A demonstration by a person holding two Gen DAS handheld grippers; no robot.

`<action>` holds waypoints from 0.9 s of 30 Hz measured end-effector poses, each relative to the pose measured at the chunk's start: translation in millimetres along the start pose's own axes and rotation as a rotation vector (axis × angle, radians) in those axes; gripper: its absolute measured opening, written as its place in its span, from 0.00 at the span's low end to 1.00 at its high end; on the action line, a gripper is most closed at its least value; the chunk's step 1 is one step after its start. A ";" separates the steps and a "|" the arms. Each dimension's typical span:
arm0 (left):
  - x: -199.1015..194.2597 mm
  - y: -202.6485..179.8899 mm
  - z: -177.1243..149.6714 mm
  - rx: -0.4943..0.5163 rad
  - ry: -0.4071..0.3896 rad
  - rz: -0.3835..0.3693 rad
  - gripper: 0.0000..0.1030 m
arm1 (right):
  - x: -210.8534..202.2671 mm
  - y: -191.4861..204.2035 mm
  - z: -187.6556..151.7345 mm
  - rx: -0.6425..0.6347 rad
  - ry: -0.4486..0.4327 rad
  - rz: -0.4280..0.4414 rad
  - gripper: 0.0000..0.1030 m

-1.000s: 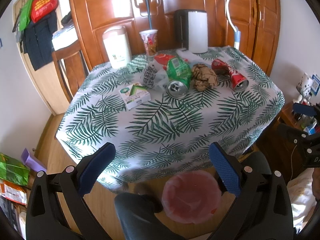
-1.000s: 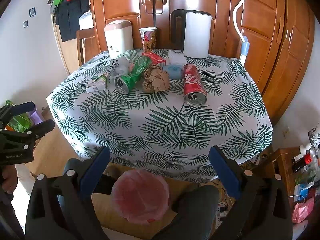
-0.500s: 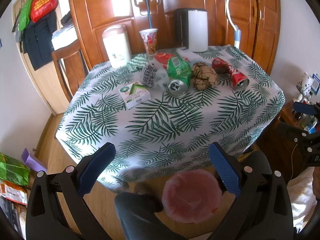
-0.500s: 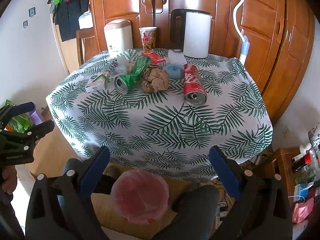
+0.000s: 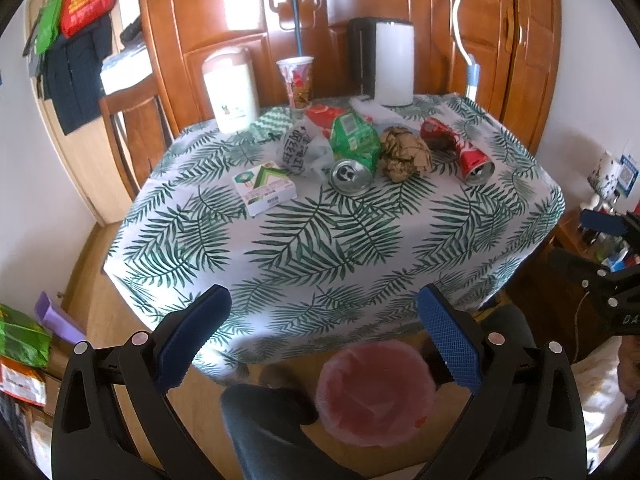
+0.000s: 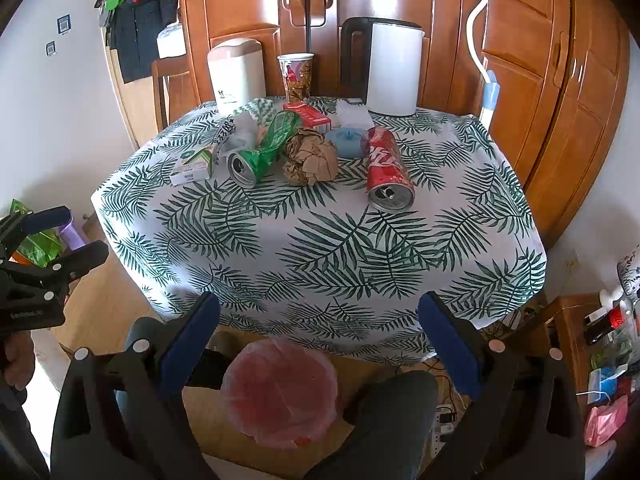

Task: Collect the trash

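The blue round item (image 6: 346, 142) sits half hidden behind the crumpled brown paper (image 6: 310, 157) and red can (image 6: 386, 168) (its kind cannot be told), while print on the white plastic bag (image 5: 298, 148) is too small to read.

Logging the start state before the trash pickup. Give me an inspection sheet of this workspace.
Surface: table under a leaf-print cloth, near half bare.
Job's things: crushed green can, red can on its side, crumpled brown paper, small carton, plastic wrapper, red packet; all at the far half. Pink-lined bin on the floor below the near edge.
Clutter: white kettle, paper cup, cream canister, blue lid.
Grippers: left gripper and right gripper both open, empty, short of the table.
Cables: power strip and cords on the floor.
Surroundings: wooden wardrobe, chair, hanging bags.
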State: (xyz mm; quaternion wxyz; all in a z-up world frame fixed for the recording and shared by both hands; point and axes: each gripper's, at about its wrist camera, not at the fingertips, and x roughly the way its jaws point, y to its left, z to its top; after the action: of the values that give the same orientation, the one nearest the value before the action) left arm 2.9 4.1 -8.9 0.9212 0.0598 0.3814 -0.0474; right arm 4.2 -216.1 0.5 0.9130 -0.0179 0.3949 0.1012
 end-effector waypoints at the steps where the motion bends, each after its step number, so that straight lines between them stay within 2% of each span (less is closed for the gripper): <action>1: 0.5 -0.1 0.4 0.000 0.000 -0.003 0.94 | 0.2 0.3 0.0 0.000 0.000 0.000 0.95; 14: -0.8 -2.3 2.1 0.002 -0.004 -0.027 0.94 | 3.8 0.8 2.1 0.004 0.001 0.000 0.95; 16: 0.8 -2.3 1.6 0.004 -0.005 -0.033 0.93 | 4.7 0.3 1.7 0.008 -0.001 0.003 0.95; 18: 3.7 -3.7 0.6 0.021 -0.004 -0.029 0.87 | 5.7 -0.5 1.2 0.012 -0.002 0.004 0.95; 24: 16.6 -0.7 -3.5 0.003 0.011 -0.056 0.91 | 10.6 -5.7 -0.4 0.030 -0.002 0.018 0.95; 27: 29.1 4.5 -6.9 -0.046 0.041 -0.111 0.94 | 14.8 -8.1 -1.3 0.039 0.000 0.027 0.95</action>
State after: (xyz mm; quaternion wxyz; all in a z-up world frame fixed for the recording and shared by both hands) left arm 19.1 8.4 -34.0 0.9104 0.0182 0.4039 -0.0883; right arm 14.8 -221.7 -11.5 0.9117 0.0051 0.3969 0.1061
